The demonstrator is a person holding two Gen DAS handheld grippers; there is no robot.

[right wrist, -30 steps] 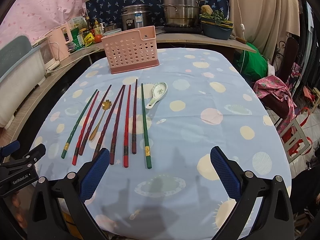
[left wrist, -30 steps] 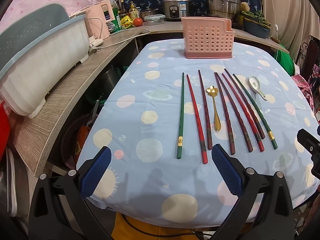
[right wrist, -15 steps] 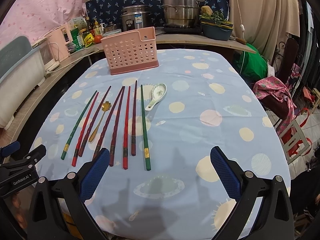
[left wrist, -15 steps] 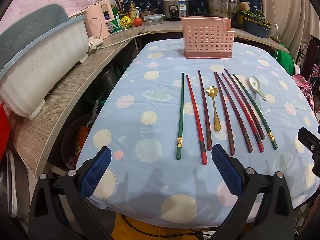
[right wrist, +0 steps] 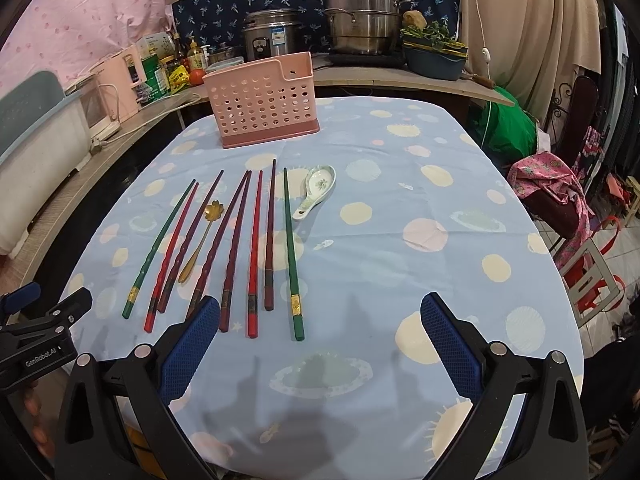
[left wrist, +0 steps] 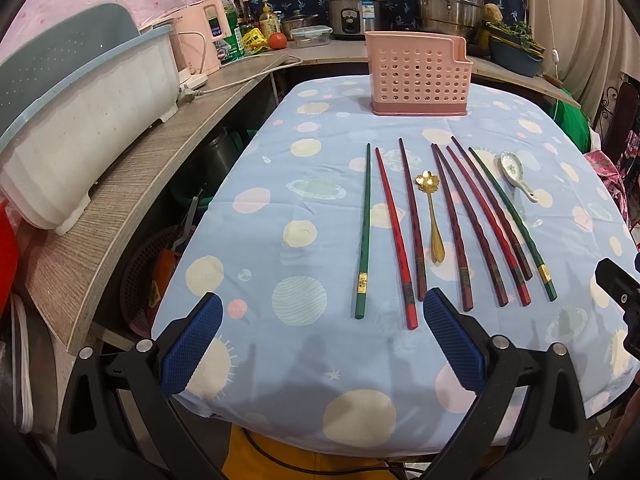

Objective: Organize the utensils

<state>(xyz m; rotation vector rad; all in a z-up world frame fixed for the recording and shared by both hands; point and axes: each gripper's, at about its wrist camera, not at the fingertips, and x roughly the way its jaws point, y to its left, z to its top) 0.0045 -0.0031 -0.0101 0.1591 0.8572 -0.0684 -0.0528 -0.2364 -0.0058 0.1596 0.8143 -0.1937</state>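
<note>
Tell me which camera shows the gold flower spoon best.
The left wrist view: the gold flower spoon lies whole, near centre, between chopsticks. In the right wrist view the spoon sits off to the left, smaller, crowded by chopsticks.

Glossy lacquered chopsticks [left wrist: 400, 232], matt cloth tablecloth [left wrist: 280, 184]

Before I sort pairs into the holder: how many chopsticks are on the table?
8, in a row on the tablecloth: three left of the gold spoon, from the green chopstick inward, and five right, ending at another green one. None looks hidden.
</note>
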